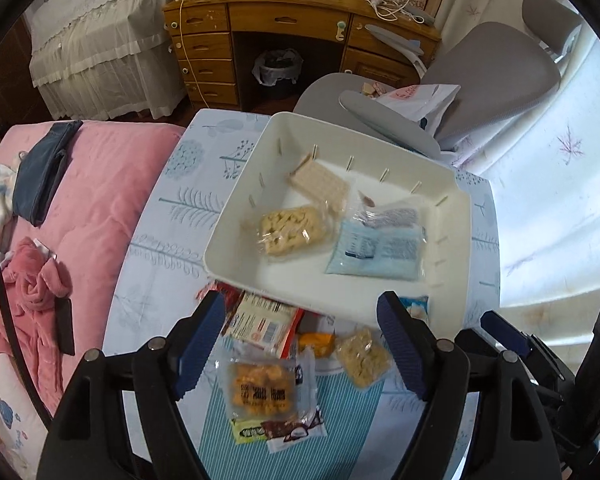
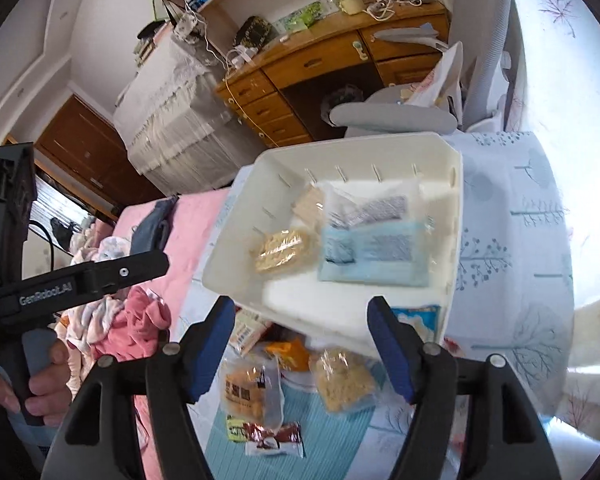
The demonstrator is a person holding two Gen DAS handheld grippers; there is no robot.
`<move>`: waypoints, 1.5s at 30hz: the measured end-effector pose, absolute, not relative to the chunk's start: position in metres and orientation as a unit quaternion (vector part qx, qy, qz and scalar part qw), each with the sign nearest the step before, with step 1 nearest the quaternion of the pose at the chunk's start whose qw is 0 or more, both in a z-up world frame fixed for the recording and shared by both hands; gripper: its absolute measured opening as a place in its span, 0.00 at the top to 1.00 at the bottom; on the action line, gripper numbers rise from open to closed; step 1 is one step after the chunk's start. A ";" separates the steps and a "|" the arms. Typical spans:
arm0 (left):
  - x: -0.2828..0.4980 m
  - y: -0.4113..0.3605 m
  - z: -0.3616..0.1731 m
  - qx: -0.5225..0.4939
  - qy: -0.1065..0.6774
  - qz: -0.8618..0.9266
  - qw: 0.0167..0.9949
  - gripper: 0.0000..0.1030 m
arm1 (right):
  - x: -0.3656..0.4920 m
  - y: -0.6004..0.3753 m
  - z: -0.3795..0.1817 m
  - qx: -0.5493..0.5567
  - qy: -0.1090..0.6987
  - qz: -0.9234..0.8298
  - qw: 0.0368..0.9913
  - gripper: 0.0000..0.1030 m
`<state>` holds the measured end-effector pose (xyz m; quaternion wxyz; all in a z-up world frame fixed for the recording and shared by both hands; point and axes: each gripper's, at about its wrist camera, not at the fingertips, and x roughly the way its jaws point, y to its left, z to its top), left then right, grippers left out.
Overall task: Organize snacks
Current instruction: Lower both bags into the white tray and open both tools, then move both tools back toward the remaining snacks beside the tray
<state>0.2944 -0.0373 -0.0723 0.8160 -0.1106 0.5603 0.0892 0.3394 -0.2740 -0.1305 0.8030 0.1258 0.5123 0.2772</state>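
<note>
A white plastic bin (image 1: 236, 236) (image 2: 236, 272) sits on the patterned cloth and holds a wafer pack (image 1: 320, 184), a pale puffed-snack pack (image 1: 290, 230) (image 2: 280, 250) and a blue-and-clear bag (image 1: 380, 246) (image 2: 374, 252). In front of it lie loose snacks: an orange pack (image 1: 260, 394) (image 2: 246, 394), a pale crunchy pack (image 1: 364, 356) (image 2: 346, 380), a red-and-white box (image 1: 260, 320) and a brown wrapper (image 1: 296, 432) (image 2: 274, 438). My left gripper (image 1: 302, 344) hangs open above the loose snacks, empty. My right gripper (image 2: 302, 350) is also open and empty, at the bin's near rim.
A pink quilt (image 1: 100, 200) with clothes lies to the left. A grey chair (image 1: 480, 68) and a wooden desk (image 1: 292, 24) stand beyond the bin. In the right wrist view, a hand (image 2: 40, 380) holds the left gripper's handle at lower left.
</note>
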 end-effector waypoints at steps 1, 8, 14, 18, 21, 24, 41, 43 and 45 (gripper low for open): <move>0.289 -0.036 -0.072 -0.110 0.560 0.090 0.816 0.25 | 0.335 -0.275 -0.130 0.124 0.513 0.274 0.804 0.33; 0.247 -0.029 -0.070 -0.105 0.562 0.092 0.816 0.25 | 0.302 -0.284 -0.133 0.120 0.524 0.248 0.806 0.32; 0.216 -0.027 -0.069 -0.098 0.562 0.085 0.817 0.25 | 0.265 -0.287 -0.134 0.123 0.532 0.235 0.804 0.27; 0.198 -0.020 -0.069 -0.104 0.560 0.078 0.818 0.25 | 0.245 -0.280 -0.138 0.121 0.547 0.234 0.795 0.27; 0.188 -0.013 -0.072 -0.106 0.562 0.072 0.817 0.25 | 0.232 -0.271 -0.139 0.115 0.553 0.234 0.791 0.27; 0.181 -0.004 -0.076 -0.106 0.565 0.063 0.816 0.25 | 0.218 -0.260 -0.143 0.118 0.564 0.230 0.784 0.27; 0.189 0.035 -0.130 0.012 0.629 -0.068 0.775 0.25 | 0.161 -0.206 -0.196 0.233 0.612 0.074 0.752 0.27; 0.193 0.033 -0.135 0.037 0.627 -0.092 0.773 0.25 | 0.156 -0.204 -0.207 0.255 0.616 0.044 0.744 0.27; 0.197 0.027 -0.142 0.069 0.623 -0.119 0.770 0.25 | 0.150 -0.201 -0.219 0.282 0.617 0.012 0.734 0.27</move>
